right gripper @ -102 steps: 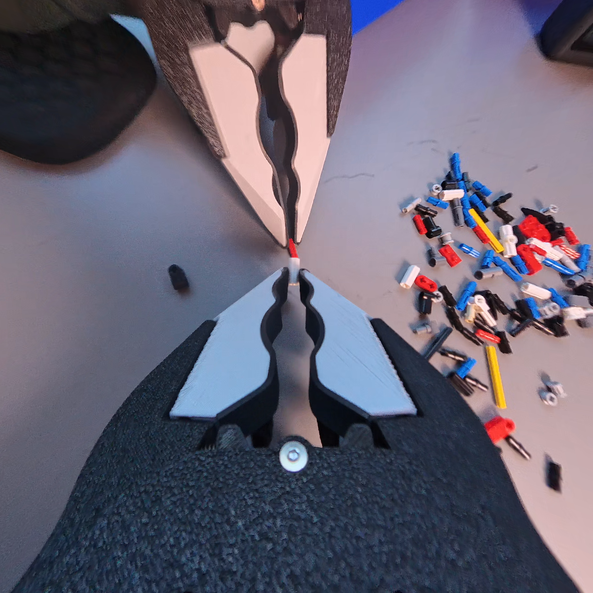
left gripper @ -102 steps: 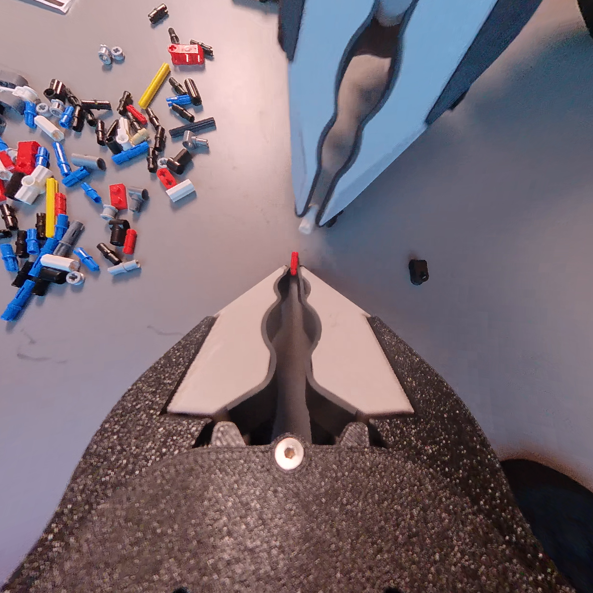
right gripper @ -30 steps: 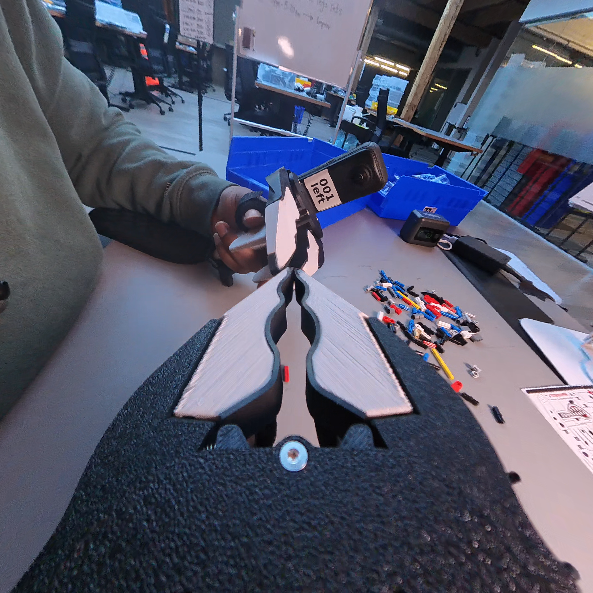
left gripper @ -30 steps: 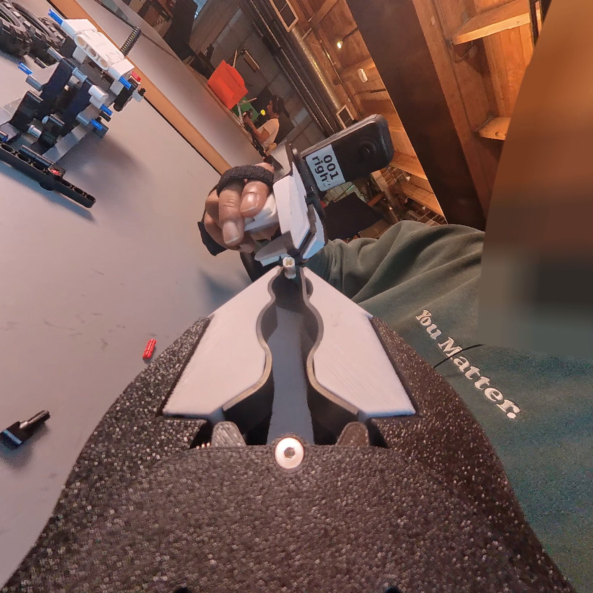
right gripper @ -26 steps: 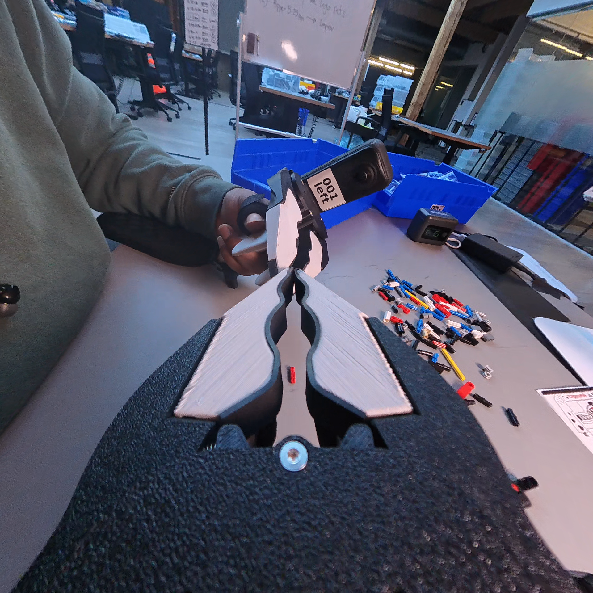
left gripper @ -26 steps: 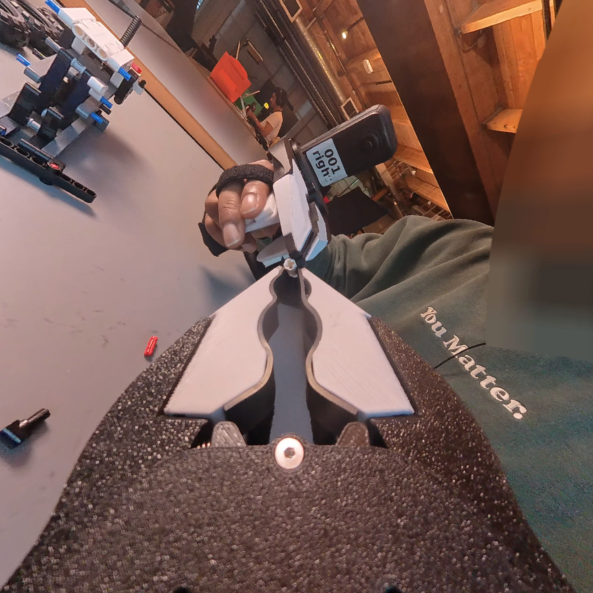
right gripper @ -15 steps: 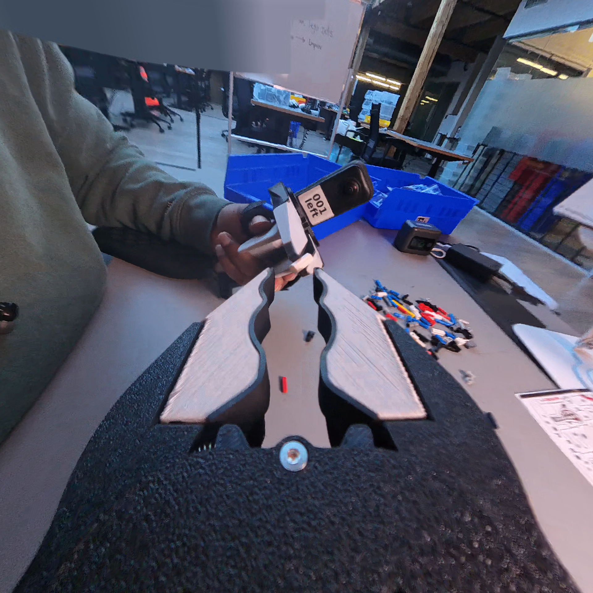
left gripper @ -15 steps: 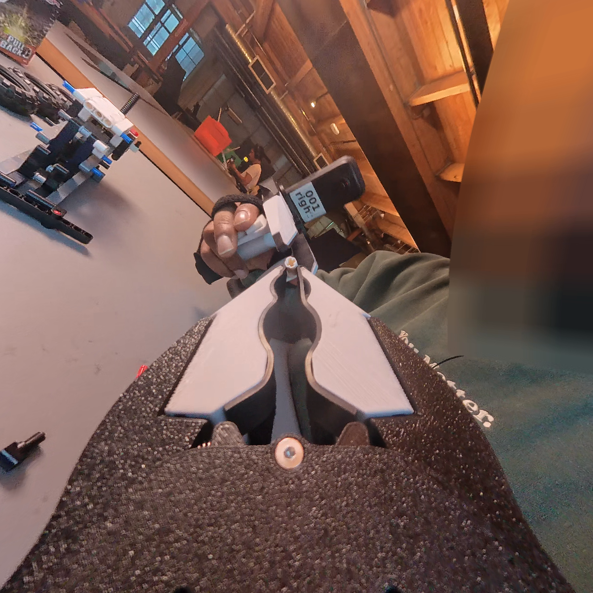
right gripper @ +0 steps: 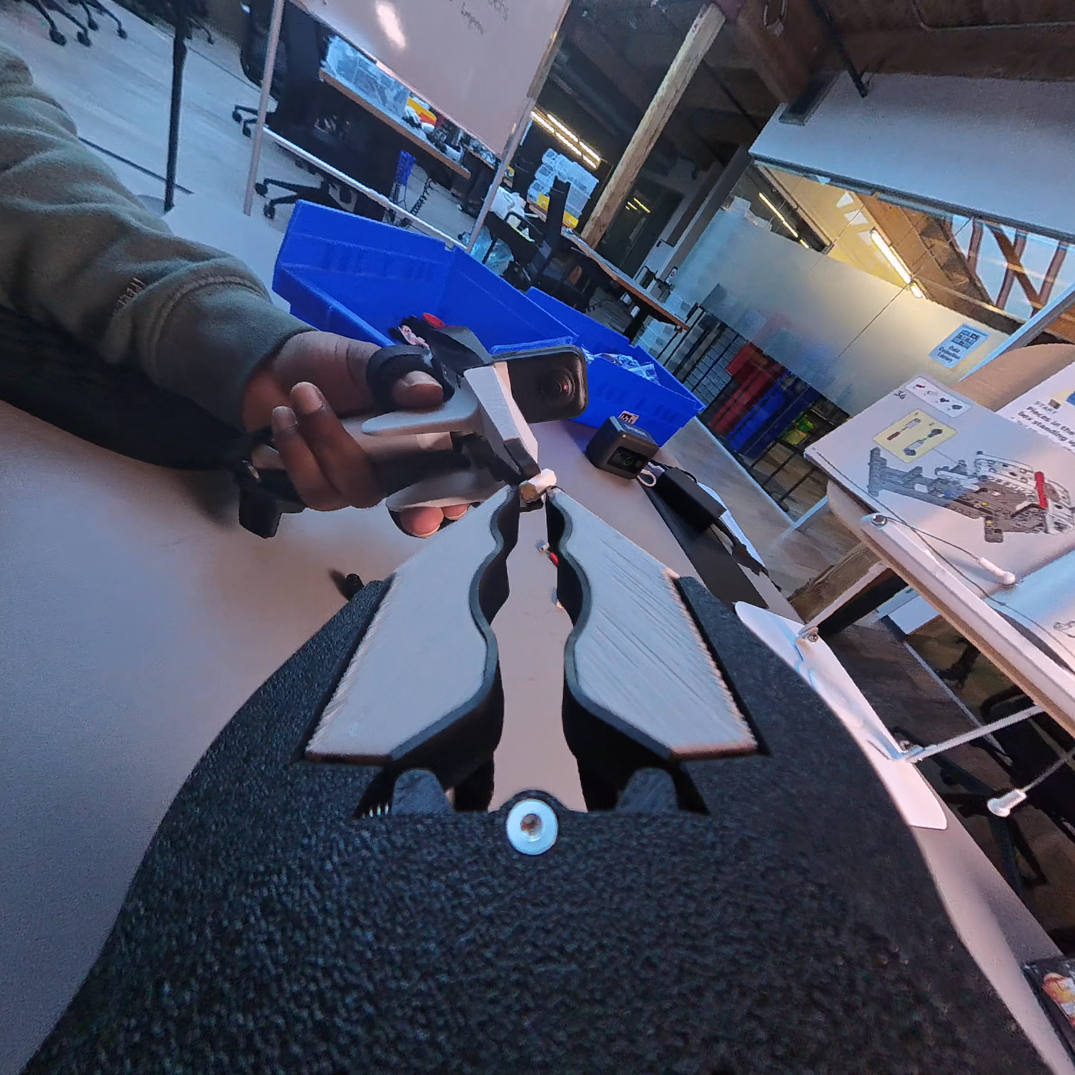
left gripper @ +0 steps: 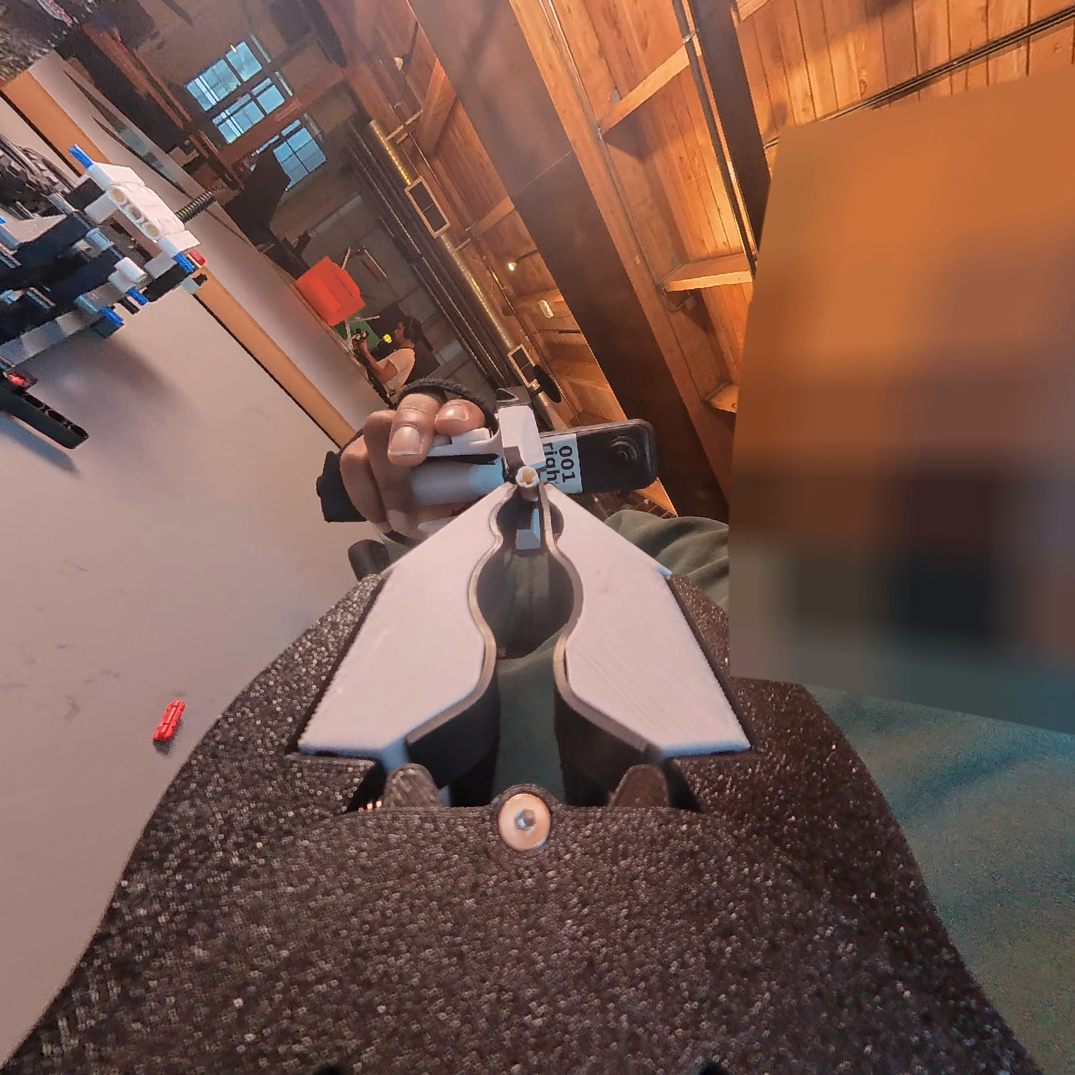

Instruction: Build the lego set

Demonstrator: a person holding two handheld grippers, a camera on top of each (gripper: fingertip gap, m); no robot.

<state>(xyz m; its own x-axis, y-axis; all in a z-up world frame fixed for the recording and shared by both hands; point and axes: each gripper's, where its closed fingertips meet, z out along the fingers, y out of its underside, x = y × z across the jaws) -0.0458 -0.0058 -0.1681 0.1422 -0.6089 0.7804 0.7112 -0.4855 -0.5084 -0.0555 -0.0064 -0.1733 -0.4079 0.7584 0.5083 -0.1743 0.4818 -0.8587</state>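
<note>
The small white connector piece (left gripper: 526, 478) sits pinched at the very tips of your left hand-held gripper (left gripper: 526, 487), just above the centre of the left wrist view, its cross-shaped end facing the camera. In the right wrist view the same piece (right gripper: 538, 484) shows just above the middle of the frame, held out from the left hand-held gripper (right gripper: 526, 474) that your left hand (right gripper: 326, 430) grips. It lies right at the tips of your right hand-held gripper (right gripper: 530, 495), whose fingers stand a narrow gap apart; you cannot tell from these views whether they touch the piece or only flank it.

Beyond the piece in the left wrist view, your right hand (left gripper: 401, 459) holds the right hand-held gripper's handle, with its camera pointing to the right of frame.

Lower left in that view, a small red pin (left gripper: 168, 720) lies alone on the grey worktop (left gripper: 145, 552). At the upper left edge stands the partly built model (left gripper: 87, 262) in black, white and blue.

In the right wrist view, blue bins (right gripper: 436, 291) stand behind your left hand at upper centre, a small black camera (right gripper: 621, 447) rests on the worktop to the right of the piece, and an open instruction booklet (right gripper: 954, 465) lies propped at the right edge.
</note>
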